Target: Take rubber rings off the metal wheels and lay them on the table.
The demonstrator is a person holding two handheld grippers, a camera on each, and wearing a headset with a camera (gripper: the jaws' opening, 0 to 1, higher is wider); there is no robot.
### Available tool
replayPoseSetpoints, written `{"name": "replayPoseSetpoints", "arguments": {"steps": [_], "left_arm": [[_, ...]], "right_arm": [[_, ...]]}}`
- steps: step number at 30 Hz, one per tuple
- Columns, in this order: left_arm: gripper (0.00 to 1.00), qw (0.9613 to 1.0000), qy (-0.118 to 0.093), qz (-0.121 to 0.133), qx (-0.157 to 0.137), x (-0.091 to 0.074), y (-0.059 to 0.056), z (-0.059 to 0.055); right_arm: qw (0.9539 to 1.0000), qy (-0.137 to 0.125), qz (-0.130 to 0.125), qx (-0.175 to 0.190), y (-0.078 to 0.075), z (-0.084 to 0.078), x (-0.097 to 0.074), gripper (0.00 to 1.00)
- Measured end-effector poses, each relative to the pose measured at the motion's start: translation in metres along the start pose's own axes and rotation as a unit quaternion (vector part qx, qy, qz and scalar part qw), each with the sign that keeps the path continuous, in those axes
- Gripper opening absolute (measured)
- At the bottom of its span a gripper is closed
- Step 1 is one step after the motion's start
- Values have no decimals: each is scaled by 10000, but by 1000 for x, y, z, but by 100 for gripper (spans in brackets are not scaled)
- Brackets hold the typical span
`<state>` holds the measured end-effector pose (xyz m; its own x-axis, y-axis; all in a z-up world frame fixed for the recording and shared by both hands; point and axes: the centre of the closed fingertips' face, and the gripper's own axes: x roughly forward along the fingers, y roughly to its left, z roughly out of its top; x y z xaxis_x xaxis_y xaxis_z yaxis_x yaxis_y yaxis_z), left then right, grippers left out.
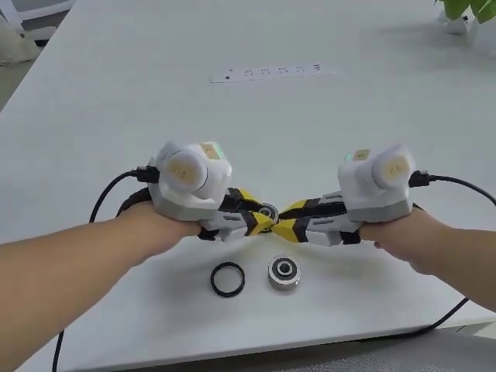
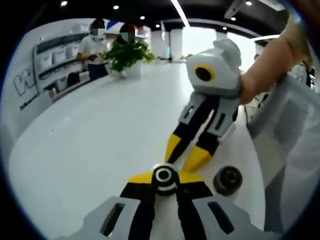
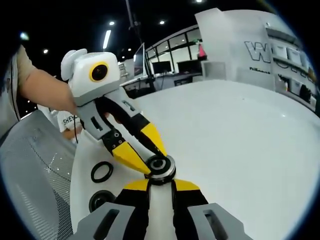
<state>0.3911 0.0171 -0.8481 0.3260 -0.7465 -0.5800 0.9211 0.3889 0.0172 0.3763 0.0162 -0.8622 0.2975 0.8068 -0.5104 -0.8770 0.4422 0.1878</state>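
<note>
The left tool [image 2: 165,180] is found closed on a metal wheel [image 3: 160,166], which is clamped between its yellow tips and held clear of the worktop [image 1: 155,93]. The right tool [image 3: 161,186] is set tip to tip against it from the opposite side. Its jaws are seen narrowly apart at the wheel's rim, and whether anything is pinched between them cannot be told. A dark band is noted round the held wheel's edge. It is judged to be its rubber ring, not yet removed, though the detail is small.

Just beneath the tool tips, on the person's side, two items are recorded on the worktop. A loose ring [image 1: 228,279], black, is laid flat under the left tool. A second wheel [image 1: 284,273] is set just beside it, under the right tool and not touching it. Bright metal and a dark centre are shown, and it is judged to be stripped.

Beyond the tools, well apart, a power strip [image 1: 275,72] is noted on the worktop.

Progress is assessed as roughly half, on a count of two wheels: one ring is off and laid down. The ring of the held wheel is left to be peeled away and laid on the worktop near the first.
</note>
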Motion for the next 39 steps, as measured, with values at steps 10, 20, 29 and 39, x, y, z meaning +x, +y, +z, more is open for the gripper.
{"name": "replayPoseSetpoints", "arguments": {"steps": [10,20,29,39], "left_arm": [[14,9999,-22,114,18,-1,-4,-1],[14,9999,29,148,56,-2,-2,-1],[13,9998,64,190,72,-1,0,-2],[13,9997,112,205,73,-2,0,-3]], "right_arm": [[10000,1,-74,-40,-1,-2,-2,6],[9995,-18,-149,287,-2,-4,-5,0],[9955,-225,-159,902,-6,0,-8,0],[9880,-542,-232,1431,-14,8,-11,0]]}}
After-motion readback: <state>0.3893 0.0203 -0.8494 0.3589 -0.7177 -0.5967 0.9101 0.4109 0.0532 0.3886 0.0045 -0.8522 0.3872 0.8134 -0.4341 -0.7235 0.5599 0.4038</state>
